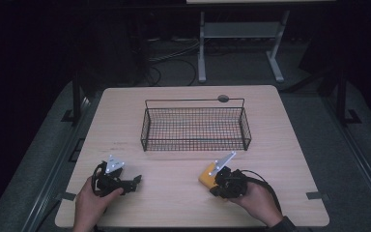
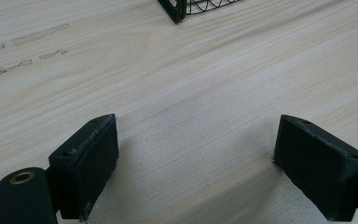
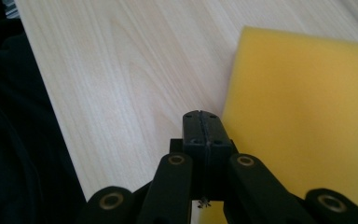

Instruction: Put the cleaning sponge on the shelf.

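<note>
Resting flat on the pale wooden table (image 1: 174,203), a yellow rectangular foam sponge (image 3: 303,112) lies near the front edge, just beside the right gripper (image 3: 207,122), whose jaws are pressed together with nothing between them. The left gripper (image 2: 196,154) sits low over bare tabletop, jaws spread wide and empty. A black wire basket (image 1: 195,126) stands farther back, mid-table.

My right gripper (image 3: 202,122) is black, and the sponge (image 3: 303,112) at my two o'clock is plain yellow. The table (image 1: 280,159) shows pale wood grain; the wire basket (image 1: 195,129) is black mesh.
</note>
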`<action>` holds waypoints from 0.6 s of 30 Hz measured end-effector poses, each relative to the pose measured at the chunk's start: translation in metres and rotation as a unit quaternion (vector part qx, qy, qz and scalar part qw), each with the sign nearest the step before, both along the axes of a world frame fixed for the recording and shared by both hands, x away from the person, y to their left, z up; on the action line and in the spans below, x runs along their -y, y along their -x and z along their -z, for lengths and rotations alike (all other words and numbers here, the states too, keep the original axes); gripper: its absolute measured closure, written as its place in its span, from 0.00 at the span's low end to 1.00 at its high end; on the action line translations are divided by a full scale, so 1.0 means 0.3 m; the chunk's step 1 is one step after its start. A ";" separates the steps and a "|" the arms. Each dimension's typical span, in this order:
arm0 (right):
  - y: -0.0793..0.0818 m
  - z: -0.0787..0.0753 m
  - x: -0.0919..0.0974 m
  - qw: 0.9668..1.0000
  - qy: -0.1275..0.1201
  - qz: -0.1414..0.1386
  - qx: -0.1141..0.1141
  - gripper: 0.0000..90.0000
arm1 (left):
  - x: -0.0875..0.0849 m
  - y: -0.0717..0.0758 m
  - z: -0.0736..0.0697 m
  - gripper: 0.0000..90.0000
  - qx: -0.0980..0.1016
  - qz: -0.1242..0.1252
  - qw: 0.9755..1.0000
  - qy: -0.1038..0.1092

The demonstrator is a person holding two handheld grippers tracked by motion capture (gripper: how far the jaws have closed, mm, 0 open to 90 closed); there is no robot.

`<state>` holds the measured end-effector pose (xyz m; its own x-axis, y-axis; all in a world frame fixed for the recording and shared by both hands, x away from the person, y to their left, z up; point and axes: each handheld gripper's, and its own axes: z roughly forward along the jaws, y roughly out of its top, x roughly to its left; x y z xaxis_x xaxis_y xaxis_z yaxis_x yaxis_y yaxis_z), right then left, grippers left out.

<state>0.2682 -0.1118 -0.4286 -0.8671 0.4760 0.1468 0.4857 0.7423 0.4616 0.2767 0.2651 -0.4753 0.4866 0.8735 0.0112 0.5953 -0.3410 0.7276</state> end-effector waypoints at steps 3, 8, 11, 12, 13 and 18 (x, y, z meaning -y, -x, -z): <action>-0.002 0.000 0.014 1.000 0.001 0.006 0.000 1.00 | 0.000 0.000 0.000 0.14 0.000 0.000 1.000 0.000; -0.005 -0.012 0.045 1.000 -0.005 0.012 -0.001 1.00 | 0.000 0.000 0.000 0.14 0.000 0.000 1.000 0.000; -0.005 -0.035 0.050 1.000 -0.010 0.010 0.004 0.97 | 0.000 0.000 0.000 0.14 0.000 0.000 1.000 0.000; -0.007 -0.046 0.053 1.000 -0.011 0.012 0.008 0.96 | 0.000 0.000 0.000 0.14 0.000 0.000 1.000 0.000; -0.010 -0.053 0.056 1.000 -0.012 0.013 0.009 0.94 | 0.000 0.000 0.000 0.14 0.000 0.000 1.000 0.000; -0.028 -0.083 0.074 0.999 -0.012 0.025 0.018 0.80 | 0.000 0.000 0.000 0.14 -0.001 0.000 1.000 0.000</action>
<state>0.2765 -0.1341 -0.4036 -0.8468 0.5165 0.1269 0.5050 0.7060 0.4966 0.2767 0.2650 -0.4751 0.4865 0.8736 0.0112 0.5965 -0.3415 0.7264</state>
